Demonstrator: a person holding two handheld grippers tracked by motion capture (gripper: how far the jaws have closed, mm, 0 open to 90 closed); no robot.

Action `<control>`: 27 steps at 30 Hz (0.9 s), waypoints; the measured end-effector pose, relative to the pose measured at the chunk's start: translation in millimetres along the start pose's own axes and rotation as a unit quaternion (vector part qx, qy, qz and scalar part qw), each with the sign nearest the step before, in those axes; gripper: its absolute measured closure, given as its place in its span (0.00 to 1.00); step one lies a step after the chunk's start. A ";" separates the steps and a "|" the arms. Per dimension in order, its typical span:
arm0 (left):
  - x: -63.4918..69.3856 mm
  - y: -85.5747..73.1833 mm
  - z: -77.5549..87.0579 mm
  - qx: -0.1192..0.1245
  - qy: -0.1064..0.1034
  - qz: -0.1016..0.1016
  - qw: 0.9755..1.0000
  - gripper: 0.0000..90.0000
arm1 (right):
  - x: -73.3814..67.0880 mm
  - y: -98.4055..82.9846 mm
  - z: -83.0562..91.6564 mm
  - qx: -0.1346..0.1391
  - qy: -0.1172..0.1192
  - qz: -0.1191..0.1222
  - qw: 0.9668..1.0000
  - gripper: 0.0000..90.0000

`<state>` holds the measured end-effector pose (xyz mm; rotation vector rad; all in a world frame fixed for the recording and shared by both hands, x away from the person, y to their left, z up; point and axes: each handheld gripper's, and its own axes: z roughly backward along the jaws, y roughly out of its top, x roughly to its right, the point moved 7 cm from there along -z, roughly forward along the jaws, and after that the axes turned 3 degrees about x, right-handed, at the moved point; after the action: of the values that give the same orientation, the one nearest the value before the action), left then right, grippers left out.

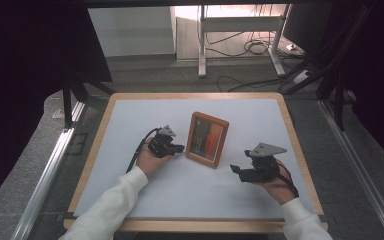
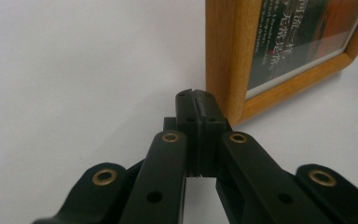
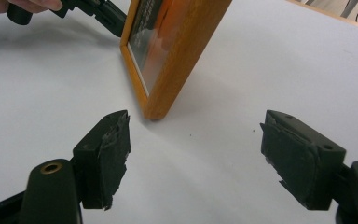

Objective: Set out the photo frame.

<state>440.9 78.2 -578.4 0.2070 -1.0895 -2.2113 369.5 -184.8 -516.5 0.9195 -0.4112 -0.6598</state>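
The right gripper [image 3: 193,158] hangs spread wide, the wooden picture frame [image 3: 177,51] standing just ahead of it on the white table [image 1: 145,195]. Beyond, the left gripper [image 2: 196,100], pressed together, perhaps touches the frame's edge.

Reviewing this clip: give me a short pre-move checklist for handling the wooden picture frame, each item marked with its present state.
1. Picture frame standing upright on the table: ok.
2. Left claw shut, tip at the frame's lower left corner: ok.
3. Left claw tip touching the frame: cannot tell.
4. Right claw open: ok.
5. Right claw around the frame: not ok, the frame's corner stands beyond the tips.
6. White surface between right claw and frame bare: ok.
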 end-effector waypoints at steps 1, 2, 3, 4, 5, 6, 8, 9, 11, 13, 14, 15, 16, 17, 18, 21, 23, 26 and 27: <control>0.1 0.0 -0.5 -0.001 -0.001 -0.001 1.000 1.00 | 0.3 -1.8 0.8 -0.001 0.000 -0.001 1.000 0.27; 0.3 0.0 -1.3 0.000 -0.002 -0.001 1.000 1.00 | 0.7 -3.0 1.3 -0.002 -0.001 -0.001 1.000 0.27; 0.2 -0.2 -1.5 -0.003 -0.003 -0.004 1.000 1.00 | 0.6 -4.7 1.7 -0.003 0.000 -0.002 1.000 0.27; 1.6 0.7 -2.7 0.002 -0.005 -0.001 1.000 1.00 | 1.0 -6.2 2.1 -0.004 -0.002 -0.001 1.000 0.27; 2.5 1.0 -3.4 0.002 -0.008 -0.005 1.000 1.00 | 1.0 -7.8 2.8 -0.005 -0.002 -0.002 1.000 0.27; 2.6 0.8 -3.4 -0.002 -0.008 -0.009 1.000 1.00 | 1.0 -9.2 3.5 -0.005 -0.003 -0.003 1.000 0.27; 3.7 1.1 -4.1 0.000 -0.007 -0.007 1.000 1.00 | 1.4 -12.1 5.5 -0.007 -0.004 -0.003 1.000 0.27; 3.3 0.7 -3.5 -0.002 -0.009 -0.009 1.000 1.00 | 1.6 -13.3 6.3 -0.007 -0.004 -0.004 1.000 0.27; 3.9 0.8 -3.8 -0.001 -0.010 -0.007 1.000 1.00 | 2.1 -15.9 8.4 -0.008 -0.006 -0.006 1.000 0.27; 4.6 0.7 -4.3 -0.001 -0.011 -0.008 1.000 1.00 | 3.2 -17.6 10.7 -0.006 -0.008 -0.007 1.000 0.27; 5.1 0.5 -4.7 -0.002 -0.012 -0.009 1.000 1.00 | 3.7 -18.1 11.9 -0.005 -0.009 -0.007 1.000 0.27; 6.0 0.0 -5.2 -0.005 -0.013 -0.010 1.000 1.00 | 4.6 -18.5 13.2 -0.004 -0.010 -0.008 1.000 0.27; 7.1 -0.7 -5.8 -0.009 -0.015 -0.014 1.000 1.00 | 5.3 -18.9 14.6 -0.004 -0.012 -0.010 1.000 0.27; 8.0 -0.9 -6.5 -0.008 -0.016 -0.015 1.000 1.00 | 6.4 -19.3 15.7 -0.002 -0.013 -0.011 1.000 0.27; 9.8 -1.3 -7.0 -0.010 -0.018 -0.017 1.000 1.00 | 7.1 -19.6 16.4 -0.002 -0.014 -0.012 1.000 0.27; 15.1 -2.9 -6.8 -0.011 -0.024 -0.023 0.999 1.00 | 9.5 -21.3 18.2 -0.002 -0.016 -0.015 1.000 0.27; 19.0 -4.1 -6.4 -0.011 -0.025 -0.025 0.999 1.00 | 10.5 -22.0 18.5 -0.001 -0.016 -0.016 1.000 0.27; 22.7 -5.0 -5.6 -0.012 -0.026 -0.027 0.999 1.00 | 10.7 -21.7 18.5 -0.001 -0.014 -0.017 1.000 0.27; 23.1 -5.0 -5.5 -0.013 -0.026 -0.026 0.999 1.00 | 10.5 -21.3 18.1 0.000 -0.013 -0.018 1.000 0.27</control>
<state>422.8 62.5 -582.5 0.1703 -1.0949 -2.2873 359.3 -211.9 -523.8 0.9203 -0.4194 -0.7057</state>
